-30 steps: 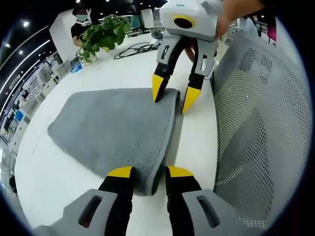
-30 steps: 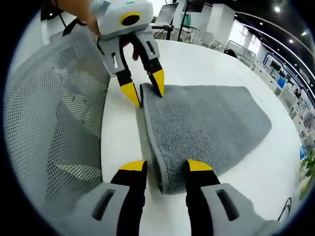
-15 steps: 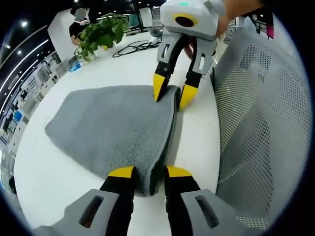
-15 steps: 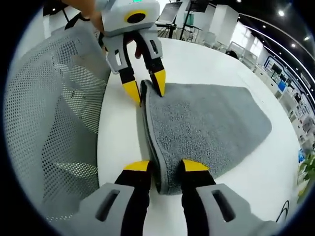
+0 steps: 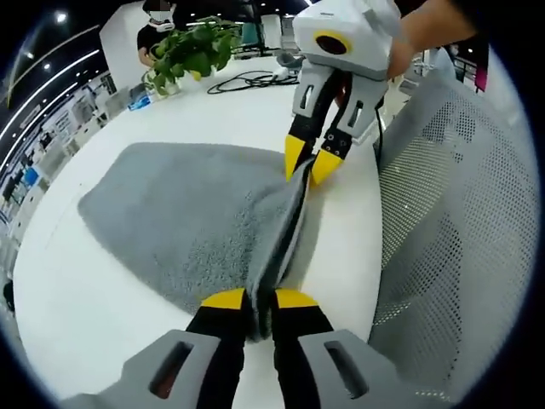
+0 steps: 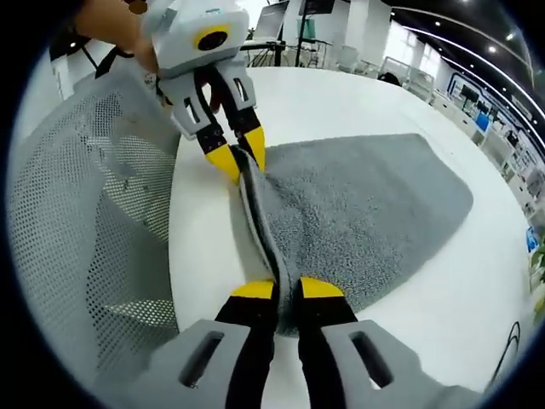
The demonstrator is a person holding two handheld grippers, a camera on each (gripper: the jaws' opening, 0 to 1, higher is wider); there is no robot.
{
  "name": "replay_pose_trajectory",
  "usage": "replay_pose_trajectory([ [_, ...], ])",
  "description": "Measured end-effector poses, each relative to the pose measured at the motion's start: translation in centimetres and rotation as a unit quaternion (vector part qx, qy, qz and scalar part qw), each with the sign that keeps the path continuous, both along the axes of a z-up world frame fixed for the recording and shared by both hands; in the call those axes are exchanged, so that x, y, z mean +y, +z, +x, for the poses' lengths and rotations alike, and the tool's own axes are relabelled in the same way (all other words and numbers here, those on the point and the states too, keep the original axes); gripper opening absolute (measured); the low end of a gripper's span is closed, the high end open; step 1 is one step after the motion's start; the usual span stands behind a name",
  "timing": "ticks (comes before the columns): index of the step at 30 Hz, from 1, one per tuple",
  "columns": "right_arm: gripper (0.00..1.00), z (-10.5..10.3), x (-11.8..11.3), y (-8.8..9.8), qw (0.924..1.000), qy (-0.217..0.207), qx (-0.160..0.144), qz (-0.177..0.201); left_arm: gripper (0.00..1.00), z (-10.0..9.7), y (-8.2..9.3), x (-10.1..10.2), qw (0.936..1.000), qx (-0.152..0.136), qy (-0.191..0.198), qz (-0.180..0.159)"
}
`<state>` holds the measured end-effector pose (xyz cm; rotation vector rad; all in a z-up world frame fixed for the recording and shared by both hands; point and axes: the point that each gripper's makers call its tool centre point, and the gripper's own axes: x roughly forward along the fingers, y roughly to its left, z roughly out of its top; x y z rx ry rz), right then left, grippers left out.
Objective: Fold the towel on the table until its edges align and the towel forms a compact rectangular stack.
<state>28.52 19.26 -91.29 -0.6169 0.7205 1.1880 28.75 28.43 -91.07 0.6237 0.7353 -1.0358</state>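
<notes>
White table [image 5: 85,290] — both fingers pinch towel [image 5: 187,213] edge.

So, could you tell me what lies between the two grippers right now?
In both views, the towel's pinched edge runs between the left gripper and right gripper.

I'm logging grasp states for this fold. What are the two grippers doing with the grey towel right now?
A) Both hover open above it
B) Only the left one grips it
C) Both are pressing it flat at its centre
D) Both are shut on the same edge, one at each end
D: the left gripper and the right gripper each pinch one end of the towel edge nearest the mesh chair, raising it into a ridge.
</notes>
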Motion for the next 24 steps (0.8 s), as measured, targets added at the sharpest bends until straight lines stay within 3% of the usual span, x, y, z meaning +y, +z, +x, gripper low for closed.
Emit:
replay_pose_trajectory([
  [24, 0.05, -3.8, -0.1, 0.0, 0.9984, 0.014, 0.054, 0.002, 0.10, -4.0, 0.1, -0.2, 0.9992, 0.039, -0.004, -0.006],
])
